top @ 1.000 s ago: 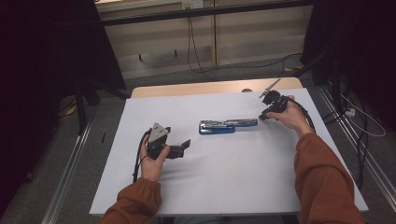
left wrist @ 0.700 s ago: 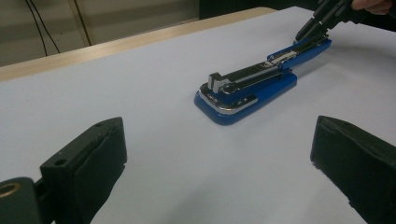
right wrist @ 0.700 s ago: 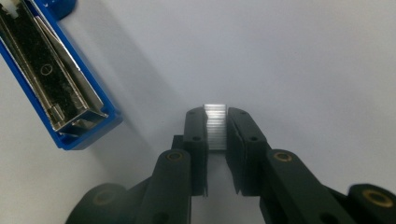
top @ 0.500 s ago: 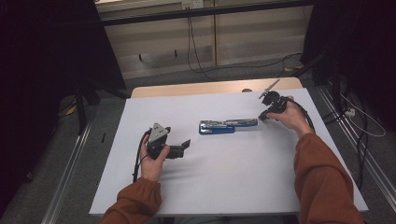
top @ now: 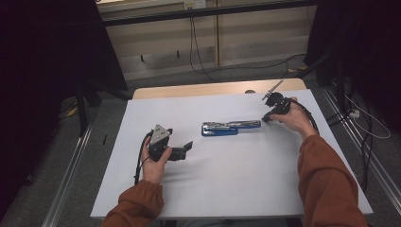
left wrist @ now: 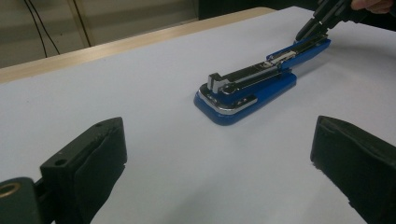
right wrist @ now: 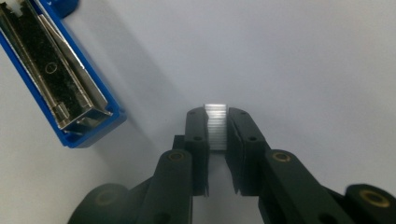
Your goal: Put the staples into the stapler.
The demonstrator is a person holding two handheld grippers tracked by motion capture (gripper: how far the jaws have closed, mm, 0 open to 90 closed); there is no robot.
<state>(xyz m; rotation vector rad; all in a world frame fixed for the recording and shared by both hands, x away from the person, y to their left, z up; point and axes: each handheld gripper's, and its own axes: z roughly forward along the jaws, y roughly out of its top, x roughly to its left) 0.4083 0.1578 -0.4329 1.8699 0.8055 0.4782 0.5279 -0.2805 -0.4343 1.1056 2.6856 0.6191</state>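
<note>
Here the blue stapler [top: 230, 127] lies opened out flat at the middle of the white table [top: 236, 179], its metal staple channel facing up. The right gripper [right wrist: 217, 122] sits just beside the stapler's far right end, jaws closed narrow on a strip of staples [right wrist: 216, 128]. The left gripper [top: 185, 149] rests on the table well apart to the left, jaws spread wide and holding nothing, pointed toward the stapler.

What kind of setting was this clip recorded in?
Probably a lab or recording bay, not an office: a white-covered table ringed by dark curtains, loose cables on the floor, and just a blue stapler laid open.
</note>
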